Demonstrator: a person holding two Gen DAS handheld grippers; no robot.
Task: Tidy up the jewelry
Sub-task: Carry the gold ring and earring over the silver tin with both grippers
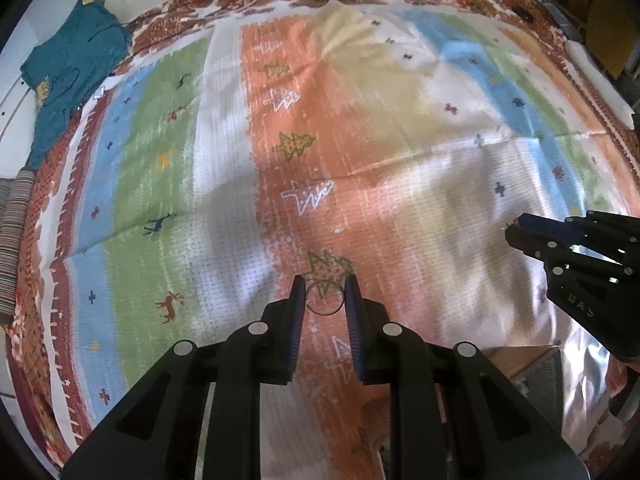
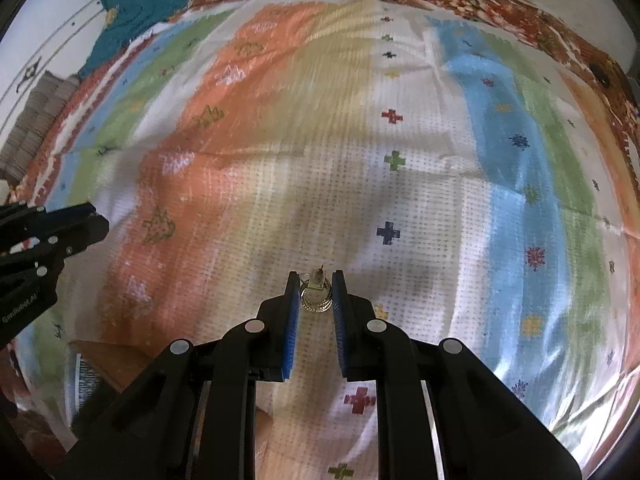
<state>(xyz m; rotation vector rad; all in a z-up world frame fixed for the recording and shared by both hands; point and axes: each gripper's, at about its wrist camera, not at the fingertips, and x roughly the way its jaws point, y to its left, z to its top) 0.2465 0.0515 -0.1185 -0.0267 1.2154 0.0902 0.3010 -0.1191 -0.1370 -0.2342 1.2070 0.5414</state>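
My left gripper (image 1: pixel 325 294) is shut on a thin dark wire ring (image 1: pixel 326 299), a hoop held between the blue pads above the striped cloth. My right gripper (image 2: pixel 316 290) is shut on a small gold and silver earring (image 2: pixel 316 294) with stacked hoops and a post at its top. The right gripper also shows at the right edge of the left wrist view (image 1: pixel 516 230). The left gripper shows at the left edge of the right wrist view (image 2: pixel 96 220).
A striped, patterned cloth (image 1: pixel 360 128) covers the surface. A teal garment (image 1: pixel 72 64) lies at the far left corner. A striped fabric roll (image 1: pixel 12 240) sits at the left edge. A brown box corner (image 1: pixel 520 356) lies under my right gripper.
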